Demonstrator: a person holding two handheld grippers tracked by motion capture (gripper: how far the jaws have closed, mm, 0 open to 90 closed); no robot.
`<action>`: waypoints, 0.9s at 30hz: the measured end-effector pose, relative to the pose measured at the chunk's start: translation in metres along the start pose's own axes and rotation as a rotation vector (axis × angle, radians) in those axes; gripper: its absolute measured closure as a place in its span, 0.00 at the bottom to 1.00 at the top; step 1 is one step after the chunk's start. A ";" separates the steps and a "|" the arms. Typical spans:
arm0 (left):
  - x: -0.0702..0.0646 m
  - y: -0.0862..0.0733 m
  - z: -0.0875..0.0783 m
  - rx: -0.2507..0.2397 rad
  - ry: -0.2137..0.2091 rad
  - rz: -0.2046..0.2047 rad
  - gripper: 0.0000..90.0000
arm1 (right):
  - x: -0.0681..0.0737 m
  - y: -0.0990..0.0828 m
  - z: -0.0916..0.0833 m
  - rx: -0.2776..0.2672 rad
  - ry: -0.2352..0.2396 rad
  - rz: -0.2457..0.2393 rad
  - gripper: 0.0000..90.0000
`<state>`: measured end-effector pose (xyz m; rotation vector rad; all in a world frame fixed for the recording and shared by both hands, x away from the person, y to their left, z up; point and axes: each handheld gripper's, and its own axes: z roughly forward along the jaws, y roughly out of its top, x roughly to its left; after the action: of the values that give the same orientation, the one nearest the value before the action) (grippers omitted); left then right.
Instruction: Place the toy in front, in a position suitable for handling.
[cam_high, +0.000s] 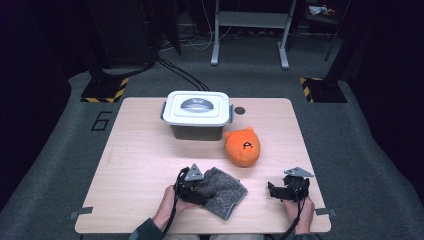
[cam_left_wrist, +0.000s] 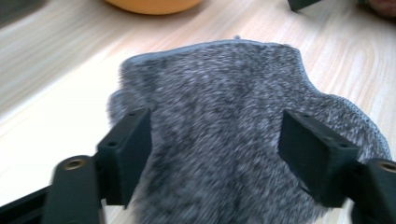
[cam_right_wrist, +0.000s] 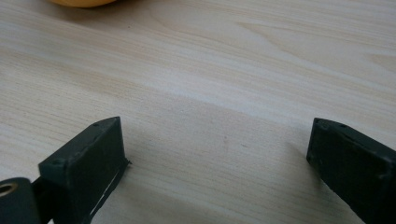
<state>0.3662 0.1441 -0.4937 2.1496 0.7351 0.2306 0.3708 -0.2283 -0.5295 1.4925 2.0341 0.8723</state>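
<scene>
A grey fuzzy cloth (cam_high: 227, 194) lies folded on the wooden table (cam_high: 135, 165) near its front edge. My left gripper (cam_high: 204, 191) rests over the cloth's left part, held by a hand. In the left gripper view its jaws (cam_left_wrist: 212, 135) stand wide apart over the grey cloth (cam_left_wrist: 219, 88), and their pads do not press on it. My right gripper (cam_high: 273, 190) sits at the front right in the other hand. It is open (cam_right_wrist: 217, 149) over bare wood with nothing between its jaws.
An orange plush toy (cam_high: 242, 146) with a black letter mark lies right of centre. A grey box with a white latched lid (cam_high: 197, 112) stands behind it at the table's far middle. A small dark round spot (cam_high: 240, 110) is beside the box.
</scene>
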 end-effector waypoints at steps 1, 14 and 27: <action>0.002 -0.001 -0.004 -0.002 0.011 -0.004 0.22 | 0.000 0.000 0.000 -0.001 0.001 0.003 0.04; 0.036 -0.045 -0.061 -0.031 0.206 -0.101 0.02 | 0.000 0.000 0.000 0.000 -0.001 0.000 0.04; 0.064 -0.093 -0.095 -0.067 0.338 -0.243 0.00 | 0.002 0.002 -0.001 0.031 0.036 -0.016 0.02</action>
<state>0.3408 0.2887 -0.5098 1.9569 1.1560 0.4882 0.3705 -0.2259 -0.5274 1.4853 2.0914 0.8710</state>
